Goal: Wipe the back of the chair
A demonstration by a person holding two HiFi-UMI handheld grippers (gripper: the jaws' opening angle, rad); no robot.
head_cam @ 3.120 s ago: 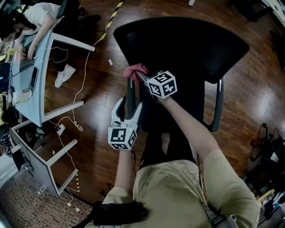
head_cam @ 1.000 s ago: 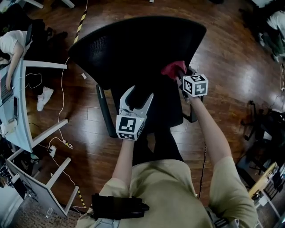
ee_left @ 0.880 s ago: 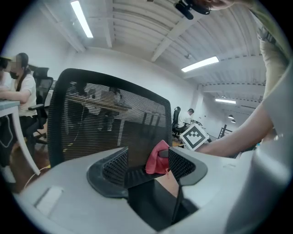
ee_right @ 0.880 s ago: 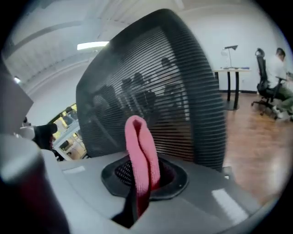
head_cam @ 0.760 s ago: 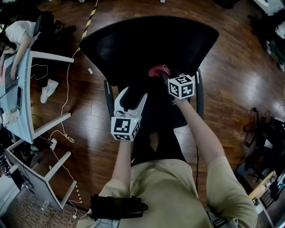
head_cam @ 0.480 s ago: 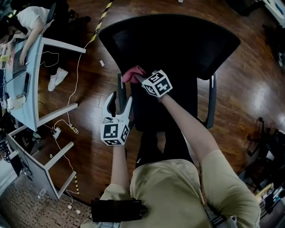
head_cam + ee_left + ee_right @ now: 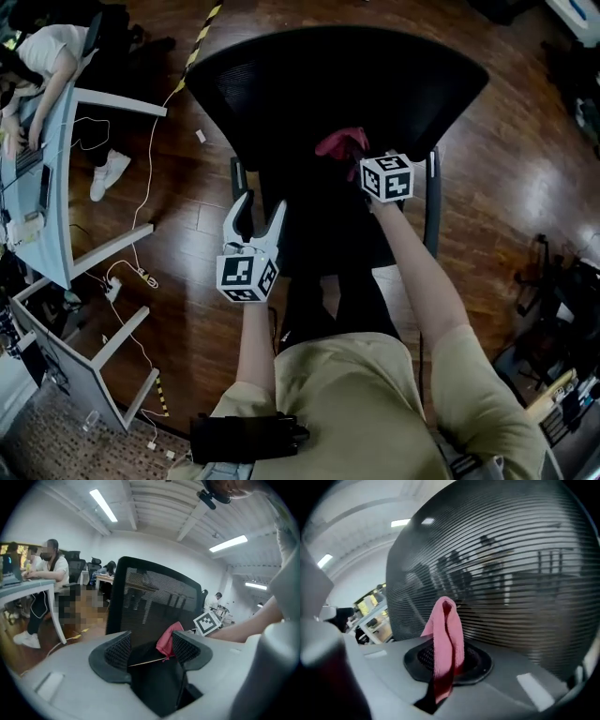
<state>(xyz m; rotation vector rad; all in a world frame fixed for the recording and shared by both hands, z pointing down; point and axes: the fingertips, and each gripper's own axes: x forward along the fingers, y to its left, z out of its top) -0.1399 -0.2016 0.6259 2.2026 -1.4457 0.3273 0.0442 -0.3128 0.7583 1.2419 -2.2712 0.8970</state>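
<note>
Chair back (image 7: 337,89): black mesh, broad and curved, standing at 12 o'clock from the person, with its near face toward both claws.
Cloth (image 7: 342,142): pink and folded, low on the back at about 1 o'clock from the person. It is at the mesh or just beside it; I cannot confirm contact.
Right claw (image 7: 356,156): pressed together on the cloth's lower end, with the fold standing up past the tips.
Left claw (image 7: 260,202): spread, nothing between its pads, at 7 o'clock from the cloth, just beside the left armrest (image 7: 236,173).
Handling, cloth: it looks light, soft and limp, so it probably flops and drags. It needs a deep pinch on the bunched end, leaving a loose pad free to rub.
Handling, chair: the mesh likely gives under pressure, and the chair may swivel or roll. Steady it by an armrest or the rigid rim, not the mesh.
Surroundings: wood floor (image 7: 525,187); a counter (image 7: 61,206) at 9 o'clock, with a seated person (image 7: 42,52) at 10 o'clock; a cable (image 7: 150,169) between.
</note>
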